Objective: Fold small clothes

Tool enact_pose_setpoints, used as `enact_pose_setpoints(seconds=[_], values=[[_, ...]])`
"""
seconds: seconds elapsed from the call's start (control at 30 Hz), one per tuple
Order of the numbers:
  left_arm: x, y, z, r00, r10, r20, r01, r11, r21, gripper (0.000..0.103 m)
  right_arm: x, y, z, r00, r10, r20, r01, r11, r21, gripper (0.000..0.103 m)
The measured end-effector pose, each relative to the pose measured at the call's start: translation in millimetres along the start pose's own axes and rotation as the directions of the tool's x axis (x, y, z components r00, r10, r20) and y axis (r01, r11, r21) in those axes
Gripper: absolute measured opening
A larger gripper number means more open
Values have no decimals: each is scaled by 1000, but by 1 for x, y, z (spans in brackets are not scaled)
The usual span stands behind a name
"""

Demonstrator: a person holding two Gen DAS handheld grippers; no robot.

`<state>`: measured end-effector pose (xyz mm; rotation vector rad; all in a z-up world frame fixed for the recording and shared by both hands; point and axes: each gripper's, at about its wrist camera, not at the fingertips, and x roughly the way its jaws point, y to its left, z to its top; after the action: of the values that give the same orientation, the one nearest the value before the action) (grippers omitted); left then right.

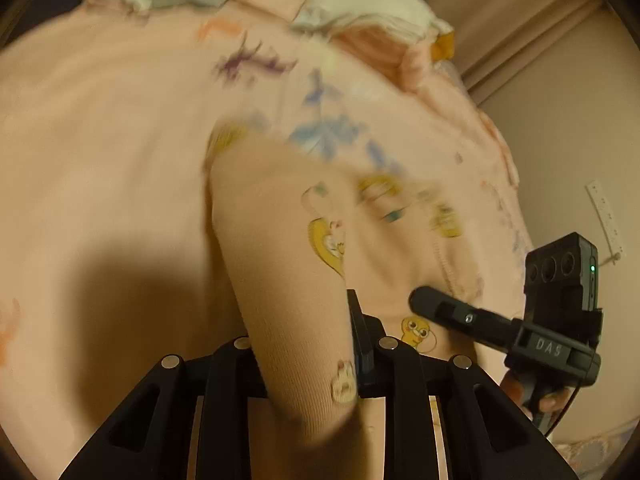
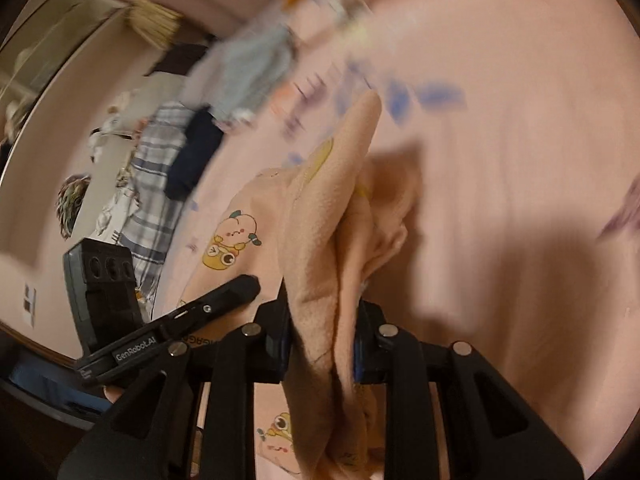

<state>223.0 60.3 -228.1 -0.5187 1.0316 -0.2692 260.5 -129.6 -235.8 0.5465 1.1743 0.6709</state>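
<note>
A small peach garment [image 1: 320, 240] printed with yellow cartoon animals is held up over a pink bed sheet [image 1: 100, 140]. My left gripper [image 1: 312, 360] is shut on one edge of the garment; the cloth covers its left finger. My right gripper [image 2: 320, 344] is shut on a bunched fold of the same garment [image 2: 332, 220]. In the left wrist view the right gripper [image 1: 424, 300] shows at the right, close beside the cloth. In the right wrist view the left gripper [image 2: 240, 286] shows at the lower left, next to the garment.
Other clothes lie at the far edge of the bed: a white and grey pile [image 1: 360, 4], a light blue piece [image 2: 256, 68], a dark navy piece [image 2: 196, 156] and a plaid cloth [image 2: 156, 184]. A curtain [image 1: 520, 32] and wall are behind.
</note>
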Motion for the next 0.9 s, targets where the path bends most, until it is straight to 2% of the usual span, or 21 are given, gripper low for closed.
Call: enact_pose_setpoints(seconds=[0.07, 0.1, 0.13, 0.2, 0.23, 0.27, 0.33, 0.37, 0.4, 0.47, 0.5, 0.53, 0.6, 0.63, 0.7, 0.73, 0.8, 0.83, 0.87, 0.9], values=[[-3, -1, 0, 1000, -15, 17, 15, 1000, 21, 30, 7, -5, 0, 1000, 5, 6, -5, 1000, 7, 27], [-5, -2, 1, 1000, -2, 9, 2, 1000, 18, 31, 6, -2, 1, 1000, -14, 0, 14, 1000, -8, 34], [-12, -9, 7, 1000, 27, -16, -27, 1000, 11, 31, 4, 4, 4, 998, -61, -11, 61, 998, -21, 38], [-28, -11, 13, 997, 70, -32, -70, 998, 4, 31, -10, 21, 9, 985, -170, -19, 169, 985, -39, 40], [-41, -16, 14, 996, 92, -7, -92, 996, 21, 31, -21, 33, 12, 978, -208, 2, 207, 976, -63, 40], [-56, -20, 13, 991, 126, 52, -129, 990, 57, 31, -35, 47, 14, 968, -247, 51, 252, 962, -109, 40], [-79, -36, 10, 948, 215, 235, -243, 965, 99, 31, -55, 68, 18, 950, -268, 163, 296, 937, -187, 40], [-79, -43, 11, 929, 245, 277, -284, 952, 111, 31, -61, 78, 22, 948, -242, 208, 288, 930, -228, 34], [-72, -46, 14, 931, 242, 271, -283, 951, 121, 31, -58, 87, 28, 955, -196, 221, 254, 928, -272, 22], [-60, -42, 16, 955, 187, 232, -217, 969, 115, 31, -39, 89, 37, 971, -170, 169, 213, 937, -277, 3], [-51, -39, 16, 963, 168, 209, -196, 973, 123, 31, -20, 81, 43, 972, -204, 118, 227, 943, -242, 7], [-32, -34, 19, 972, 179, 153, -198, 972, 123, 31, -3, 67, 48, 967, -243, 80, 255, 947, -194, 7], [-7, -18, 25, 969, 229, 94, -238, 966, 98, 31, 20, 38, 50, 955, -296, 29, 297, 946, -129, 3], [4, -4, 27, 976, 208, 59, -212, 975, 71, 31, 28, 24, 51, 959, -283, 21, 284, 954, -96, 0], [-3, 9, 30, 990, 125, 64, -127, 992, 18, 30, 24, 4, 53, 979, -200, 43, 202, 979, -31, 0], [-10, 13, 31, 991, 113, 66, -113, 994, -7, 30, 19, -2, 54, 982, -182, 42, 182, 983, -3, 0], [-27, 8, 31, 982, 161, 99, -159, 987, -32, 30, 7, -7, 55, 988, -151, 32, 150, 988, 38, 1], [-41, 1, 28, 972, 189, 143, -188, 982, -21, 30, -1, -1, 54, 989, -143, 36, 142, 990, 25, 7], [-56, -7, 20, 968, 167, 189, -173, 985, 18, 30, -8, 10, 49, 988, -145, 48, 145, 989, -14, 9], [-64, -13, 16, 971, 121, 205, -133, 990, 45, 30, -16, 29, 41, 986, -152, 68, 158, 984, -80, 9]])
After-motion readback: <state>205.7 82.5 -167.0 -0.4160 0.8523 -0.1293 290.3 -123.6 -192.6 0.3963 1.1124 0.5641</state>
